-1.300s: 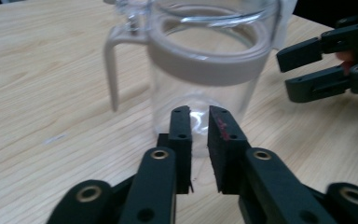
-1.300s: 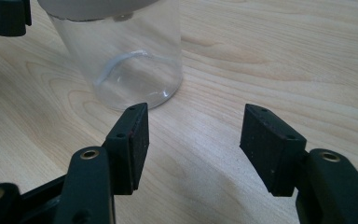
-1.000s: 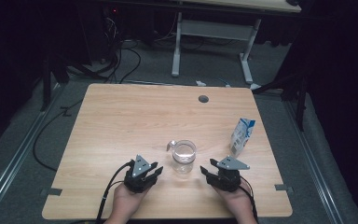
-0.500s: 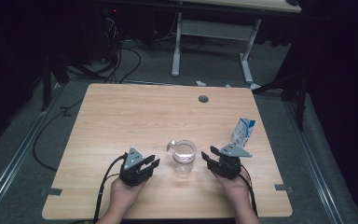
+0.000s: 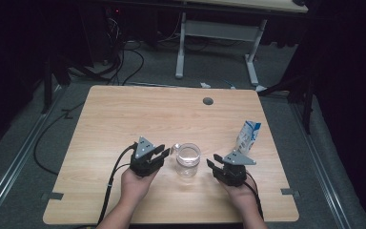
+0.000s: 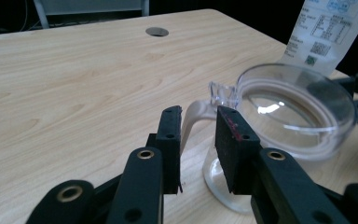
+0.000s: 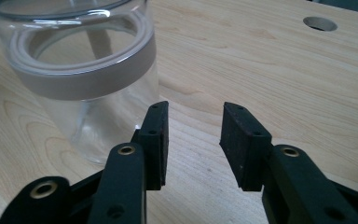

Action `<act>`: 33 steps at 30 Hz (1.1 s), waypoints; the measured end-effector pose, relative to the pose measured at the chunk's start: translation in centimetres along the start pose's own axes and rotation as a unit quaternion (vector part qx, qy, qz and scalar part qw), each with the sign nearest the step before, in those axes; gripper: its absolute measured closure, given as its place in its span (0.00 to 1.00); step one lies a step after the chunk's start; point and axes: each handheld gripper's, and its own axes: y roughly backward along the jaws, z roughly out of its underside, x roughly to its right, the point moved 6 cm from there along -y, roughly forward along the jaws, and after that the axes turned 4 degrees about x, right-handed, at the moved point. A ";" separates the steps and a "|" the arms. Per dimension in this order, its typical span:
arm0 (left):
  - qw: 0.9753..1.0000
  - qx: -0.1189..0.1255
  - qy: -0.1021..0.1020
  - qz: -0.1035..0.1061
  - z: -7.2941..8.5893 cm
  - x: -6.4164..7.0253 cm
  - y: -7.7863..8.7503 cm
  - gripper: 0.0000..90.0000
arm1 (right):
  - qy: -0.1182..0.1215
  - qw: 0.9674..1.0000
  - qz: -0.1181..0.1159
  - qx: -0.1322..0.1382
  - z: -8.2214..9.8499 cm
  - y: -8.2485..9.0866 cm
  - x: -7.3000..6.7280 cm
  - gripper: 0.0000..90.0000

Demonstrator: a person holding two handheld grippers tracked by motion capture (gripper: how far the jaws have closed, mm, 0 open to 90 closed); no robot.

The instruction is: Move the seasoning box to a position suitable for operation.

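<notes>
High view: glass mug (image 5: pixel 188 160) btwn left tongs (image 5: pixel 163 153) & right tongs (image 5: pixel 211 165), both part-open, empty, right's jaws just narrowing.

Light falls from above onto the table (image 5: pixel 181 119), leaving the floor and room around it dim to black. The high view is soft and a little grainy. Short, faint shadows lie under the glass mug (image 5: pixel 188 160). Its rim (image 6: pixel 303 93) carries small white glints. In both gripper views the near black pads (image 7: pixel 154 140) look slightly blurred, perhaps out of focus.
</notes>
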 end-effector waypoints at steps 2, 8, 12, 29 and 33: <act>1.000 0.003 0.000 -0.001 -0.4 0.0 -0.2 0.80 | -0.009 1.000 0.000 -0.008 0.0 -0.1 0.0 0.67; 1.000 0.002 -0.007 -0.003 -1.3 0.0 -0.8 0.80 | -0.001 1.000 0.005 -0.006 0.2 -0.2 -0.1 0.65; 1.000 0.006 -0.009 0.000 -1.9 0.3 -1.1 0.81 | -0.003 1.000 0.002 -0.008 0.2 -0.2 -0.1 0.65; 0.999 -0.001 -0.032 -0.005 -2.0 1.1 -2.9 0.99 | 0.001 1.000 -0.012 0.005 -0.2 0.3 -0.6 0.81; 0.999 0.002 -0.036 -0.001 -2.0 1.4 -2.9 1.00 | 0.003 1.000 -0.018 0.007 -0.4 0.5 -0.9 0.88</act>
